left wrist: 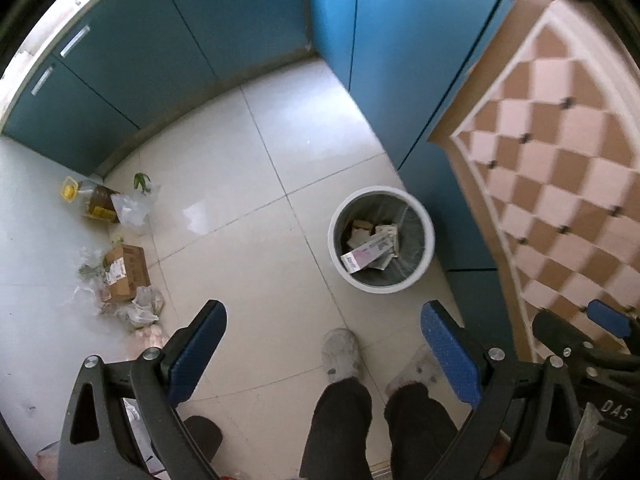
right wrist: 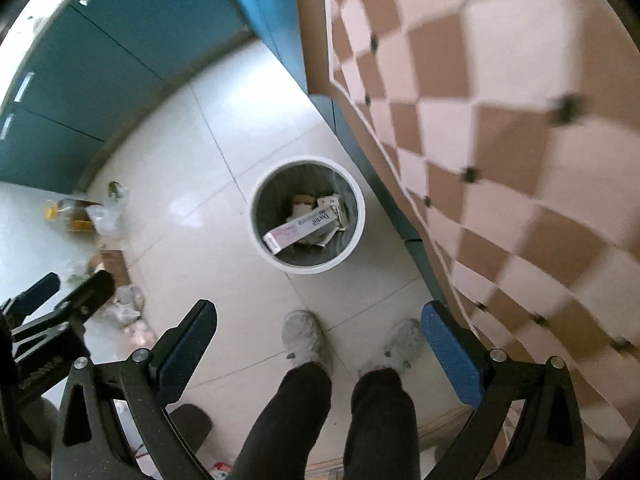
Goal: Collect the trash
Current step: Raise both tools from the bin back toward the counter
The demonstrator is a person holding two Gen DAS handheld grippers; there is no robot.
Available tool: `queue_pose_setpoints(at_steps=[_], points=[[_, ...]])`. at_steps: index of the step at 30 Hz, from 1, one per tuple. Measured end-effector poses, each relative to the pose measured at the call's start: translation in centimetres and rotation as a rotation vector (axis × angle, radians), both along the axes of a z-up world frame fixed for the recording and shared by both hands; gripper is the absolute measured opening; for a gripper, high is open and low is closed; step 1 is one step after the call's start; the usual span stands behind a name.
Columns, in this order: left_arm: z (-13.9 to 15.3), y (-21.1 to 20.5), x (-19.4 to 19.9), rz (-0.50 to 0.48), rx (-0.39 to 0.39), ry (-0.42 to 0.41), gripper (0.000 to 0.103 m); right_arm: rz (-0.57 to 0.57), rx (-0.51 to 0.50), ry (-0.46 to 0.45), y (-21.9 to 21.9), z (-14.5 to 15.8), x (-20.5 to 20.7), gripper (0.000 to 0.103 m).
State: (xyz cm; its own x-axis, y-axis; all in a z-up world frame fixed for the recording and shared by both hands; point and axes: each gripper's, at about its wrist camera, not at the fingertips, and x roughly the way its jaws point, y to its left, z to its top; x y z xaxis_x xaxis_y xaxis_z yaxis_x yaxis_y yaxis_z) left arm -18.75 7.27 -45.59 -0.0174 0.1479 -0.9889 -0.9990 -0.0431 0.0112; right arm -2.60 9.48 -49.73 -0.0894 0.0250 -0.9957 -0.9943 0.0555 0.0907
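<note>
A white round trash bin (left wrist: 426, 226) (right wrist: 358, 216) with a grey liner stands on the tiled floor by the blue cabinets; it holds a long pink-and-white box (left wrist: 367, 253) (right wrist: 300, 227) and crumpled paper. Trash lies on the floor at the left: a cardboard box (left wrist: 128, 272) (right wrist: 114, 262), an oil bottle with a yellow cap (left wrist: 94, 200) (right wrist: 74, 214), and clear plastic bags (left wrist: 132, 210) (right wrist: 126, 304). My left gripper (left wrist: 323, 354) is open and empty, high above the floor. My right gripper (right wrist: 319, 354) is open and empty too, above my feet.
My two slippered feet (left wrist: 342, 354) (right wrist: 306, 340) stand just in front of the bin. Blue cabinet doors (left wrist: 224, 28) line the back and right. A checkered brown-and-cream door or panel (right wrist: 500, 140) is close on the right. A green vegetable scrap (left wrist: 142, 182) lies near the cabinet base.
</note>
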Motion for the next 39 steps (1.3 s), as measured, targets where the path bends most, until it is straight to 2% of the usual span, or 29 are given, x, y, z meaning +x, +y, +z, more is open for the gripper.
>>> queue_pose_setpoints(at_steps=[4, 8, 11, 16, 19, 23, 27, 33, 37, 39], points=[[5.6, -1.4, 0.3, -0.02, 0.05, -0.014, 0.099, -0.001, 0.053, 0.028, -1.7, 7.8, 0.7, 0.103], [10.7, -2.7, 0.5, -0.033, 0.1, -0.026, 0.099, -0.007, 0.102, 0.043, -3.4, 14.2, 1.2, 0.103], [14.2, -3.6, 0.7, -0.036, 0.133, 0.005, 0.099, -0.002, 0.134, 0.055, -4.7, 18.6, 1.5, 0.103], [18.4, -4.8, 1.4, -0.042, 0.187, 0.058, 0.099, -0.006, 0.182, 0.086, -6.4, 23.6, 2.8, 0.103], [20.0, -5.2, 2.4, -0.038, 0.218, 0.073, 0.099, -0.014, 0.202, 0.115, -7.3, 24.8, 3.3, 0.103], [23.0, -4.8, 5.3, -0.038, 0.293, 0.056, 0.099, -0.044, 0.215, 0.221, -7.9, 26.8, 6.0, 0.103], [25.2, -3.1, 11.5, -0.125, 0.353, 0.039, 0.103, -0.127, 0.265, 0.254, -8.3, 28.6, 10.8, 0.103], [26.0, -1.0, 25.3, -0.314, 0.36, 0.028, 0.103, -0.347, 0.358, 0.21, -10.2, 30.9, 23.0, 0.103], [24.7, -1.1, 35.6, -0.442, 0.31, -0.013, 0.103, -0.59, 0.365, 0.134, -13.7, 30.3, 34.1, 0.103], [23.4, -1.5, 41.0, -0.516, 0.265, -0.034, 0.103, -0.752, 0.358, 0.082, -16.5, 29.3, 40.7, 0.103]])
